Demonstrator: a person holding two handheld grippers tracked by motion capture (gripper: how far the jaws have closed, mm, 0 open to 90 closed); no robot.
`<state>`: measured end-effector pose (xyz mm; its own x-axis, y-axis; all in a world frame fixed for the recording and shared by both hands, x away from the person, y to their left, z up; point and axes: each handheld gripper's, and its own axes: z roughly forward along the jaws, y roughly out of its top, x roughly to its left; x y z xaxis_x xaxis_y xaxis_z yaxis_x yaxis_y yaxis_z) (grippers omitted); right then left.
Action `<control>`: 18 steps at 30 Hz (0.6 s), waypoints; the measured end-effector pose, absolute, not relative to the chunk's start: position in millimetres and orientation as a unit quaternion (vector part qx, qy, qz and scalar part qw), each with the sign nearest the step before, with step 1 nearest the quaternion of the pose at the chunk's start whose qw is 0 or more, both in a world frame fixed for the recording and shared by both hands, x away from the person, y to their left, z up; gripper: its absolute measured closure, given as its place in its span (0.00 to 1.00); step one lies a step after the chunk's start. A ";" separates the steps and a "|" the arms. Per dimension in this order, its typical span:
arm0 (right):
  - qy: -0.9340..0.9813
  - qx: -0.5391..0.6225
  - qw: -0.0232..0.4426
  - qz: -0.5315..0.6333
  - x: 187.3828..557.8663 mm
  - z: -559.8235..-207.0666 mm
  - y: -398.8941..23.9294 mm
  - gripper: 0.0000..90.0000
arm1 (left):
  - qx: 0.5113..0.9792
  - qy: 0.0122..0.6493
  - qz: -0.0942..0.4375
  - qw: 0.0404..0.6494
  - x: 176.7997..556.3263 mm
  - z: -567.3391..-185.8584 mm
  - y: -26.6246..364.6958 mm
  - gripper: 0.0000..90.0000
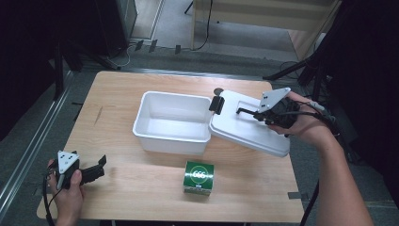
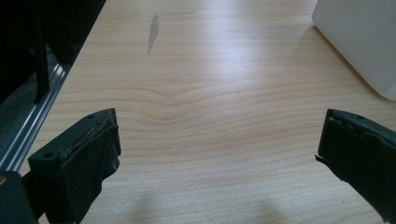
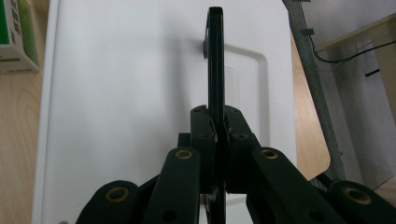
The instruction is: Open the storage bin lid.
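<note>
White lid (image 1: 249, 127) – black handle (image 3: 215, 65) pinched by right tool (image 1: 241, 111) – beside empty bin (image 1: 173, 123); left tool (image 1: 101, 165) gaping

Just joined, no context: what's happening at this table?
A person holds a gripper in each hand. The right gripper is shut on the black handle of a white lid, carrying it tilted beside the open white bin. The left gripper rests open near the table edge. A green box sits in front of the bin.
</note>
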<state>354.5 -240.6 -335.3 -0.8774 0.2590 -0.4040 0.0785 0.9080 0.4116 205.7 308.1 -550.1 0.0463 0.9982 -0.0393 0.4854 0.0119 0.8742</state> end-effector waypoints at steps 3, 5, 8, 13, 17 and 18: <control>0.949 0.093 0.232 0.192 353.4 -340.7 -246.5 0.95 | 0.616 0.602 0.339 0.379 206.0 -550.2 307.8 0.00; 0.949 0.095 0.232 0.193 352.8 -344.8 -250.5 0.95 | 0.615 0.602 0.339 0.379 206.0 -550.2 308.0 0.00; 0.948 0.099 0.236 0.191 352.0 -349.9 -253.8 0.95 | 0.615 0.603 0.337 0.380 205.7 -550.1 308.4 0.00; 0.948 0.109 0.236 0.186 351.1 -362.7 -260.5 0.95 | 0.616 0.602 0.337 0.379 205.7 -550.2 308.1 0.00; 0.948 0.113 0.238 0.181 351.0 -371.4 -264.3 0.95 | 0.616 0.603 0.337 0.378 205.8 -550.3 307.9 0.00; 0.948 0.117 0.236 0.179 351.2 -377.6 -266.6 0.95 | 0.617 0.603 0.337 0.378 205.8 -550.3 307.8 0.00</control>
<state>351.2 -266.6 -377.6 -0.8613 0.3066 -0.4052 0.1374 0.9083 0.3951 205.8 307.8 -550.3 0.0463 0.9981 -0.0403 0.4886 0.0125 0.8724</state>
